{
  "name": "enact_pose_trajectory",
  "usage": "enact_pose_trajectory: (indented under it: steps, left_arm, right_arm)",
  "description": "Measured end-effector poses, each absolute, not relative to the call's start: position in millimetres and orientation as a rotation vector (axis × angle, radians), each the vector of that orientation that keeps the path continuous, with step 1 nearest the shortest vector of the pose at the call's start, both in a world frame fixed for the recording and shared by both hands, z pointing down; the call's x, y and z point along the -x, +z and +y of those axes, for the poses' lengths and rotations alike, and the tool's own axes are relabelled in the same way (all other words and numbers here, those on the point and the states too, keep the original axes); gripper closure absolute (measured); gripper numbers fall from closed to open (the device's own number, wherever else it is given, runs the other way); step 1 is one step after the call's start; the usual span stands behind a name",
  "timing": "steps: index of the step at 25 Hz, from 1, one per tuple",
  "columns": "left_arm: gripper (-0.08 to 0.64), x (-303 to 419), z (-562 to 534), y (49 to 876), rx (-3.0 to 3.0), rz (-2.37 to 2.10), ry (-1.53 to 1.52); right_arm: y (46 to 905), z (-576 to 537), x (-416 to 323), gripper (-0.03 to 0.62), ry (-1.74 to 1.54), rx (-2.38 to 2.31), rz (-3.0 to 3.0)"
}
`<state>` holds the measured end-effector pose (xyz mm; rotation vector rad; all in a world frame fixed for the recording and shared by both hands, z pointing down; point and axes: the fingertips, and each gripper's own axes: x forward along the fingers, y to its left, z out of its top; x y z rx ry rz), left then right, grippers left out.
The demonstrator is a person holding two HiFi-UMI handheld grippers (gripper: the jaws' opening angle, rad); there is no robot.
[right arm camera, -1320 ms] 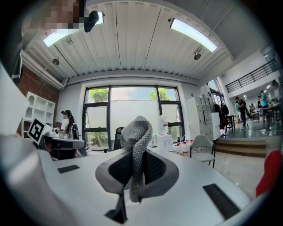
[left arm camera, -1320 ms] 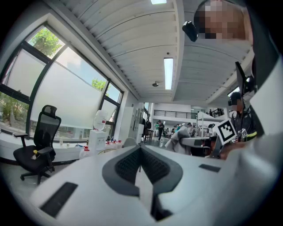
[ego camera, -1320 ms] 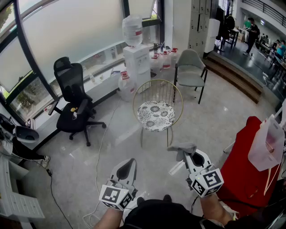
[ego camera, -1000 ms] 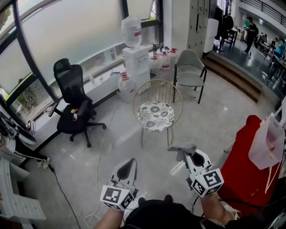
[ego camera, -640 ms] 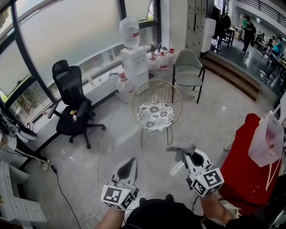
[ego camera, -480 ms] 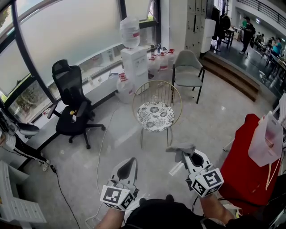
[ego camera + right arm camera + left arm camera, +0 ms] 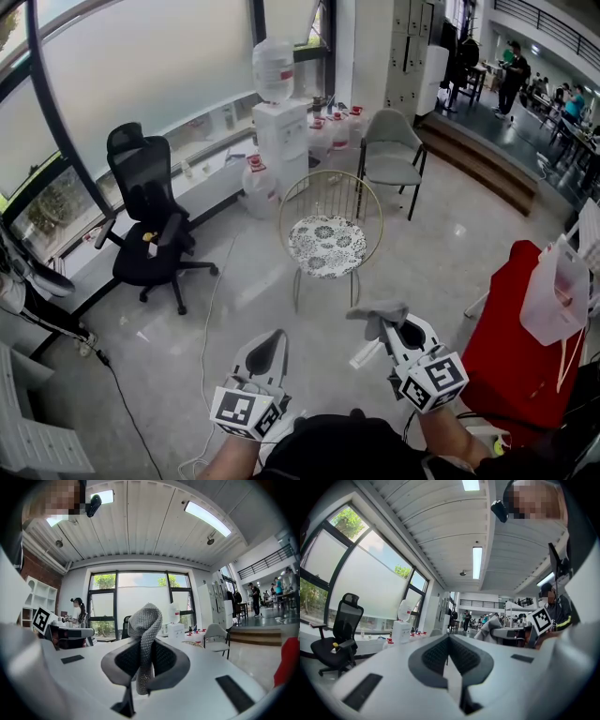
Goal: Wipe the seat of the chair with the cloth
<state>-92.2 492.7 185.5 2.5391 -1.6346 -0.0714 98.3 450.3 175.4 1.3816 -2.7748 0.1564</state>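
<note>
A gold wire chair [image 7: 330, 202] with a round flower-patterned seat [image 7: 326, 247] stands in the middle of the floor ahead of me. My right gripper [image 7: 386, 321] is shut on a grey knitted cloth [image 7: 377, 312], which sticks up between the jaws; in the right gripper view the cloth [image 7: 144, 634] rises above the right gripper [image 7: 143, 660]. The left gripper [image 7: 265, 349] is held low at the left, jaws shut with nothing between them; the left gripper [image 7: 449, 656] shows this close up. Both grippers are well short of the chair.
A black office chair [image 7: 145, 220] stands at the left by the windows. A water dispenser [image 7: 281, 127] with spare bottles and a grey armchair [image 7: 392, 150] stand behind the gold chair. A red-covered object [image 7: 516, 328] with a white bag [image 7: 558, 295] is at my right. A cable [image 7: 211, 309] runs over the floor.
The view has crept slightly forward and shifted; the chair sits a little nearer. Both grippers keep their pose, the cloth still held in the right one.
</note>
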Motion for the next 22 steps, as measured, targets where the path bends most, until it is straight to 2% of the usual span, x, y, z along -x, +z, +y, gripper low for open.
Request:
enact_pose_trajectory:
  steps: [14, 22]
  left_arm:
    - [0.552, 134.1, 494.7, 193.4, -2.543, -1.574, -0.132]
    - [0.552, 139.0, 460.6, 196.6, -2.511, -1.621, -0.119]
  right_arm:
    - [185.4, 459.8, -51.9, 0.563, 0.148, -1.4, -2.732]
    - [177.7, 414.4, -45.7, 0.563, 0.127, -1.374, -2.794]
